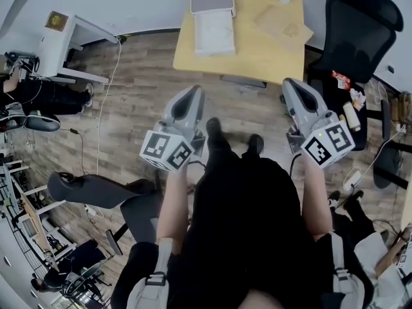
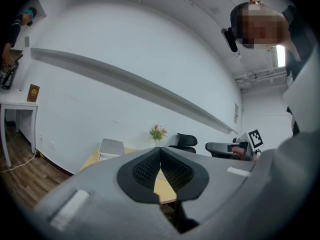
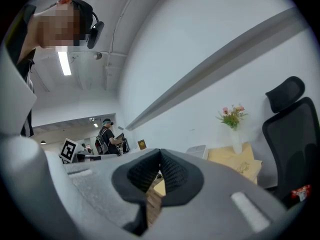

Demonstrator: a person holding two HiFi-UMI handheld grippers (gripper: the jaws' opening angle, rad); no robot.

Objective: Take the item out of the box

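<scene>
Two grippers, left (image 1: 193, 93) and right (image 1: 291, 86), are both closed on nothing. Beyond them, one table (image 1: 257, 50) carries one box (image 1: 214, 31) at its far-left end and one vase (image 3: 236, 140). One chair (image 1: 351, 31) stands to its right.

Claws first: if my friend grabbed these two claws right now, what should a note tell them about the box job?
Left claw: shut, nothing in it.
Right claw: shut, nothing in it.
Both are held up in front of the standing person, well short of the table.
Box: on the yellow table, toward its left side in the head view, untouched. What is inside cannot be made out.
Done: nothing yet.
Left: step up to the table, reach into the box, take the item out.
</scene>
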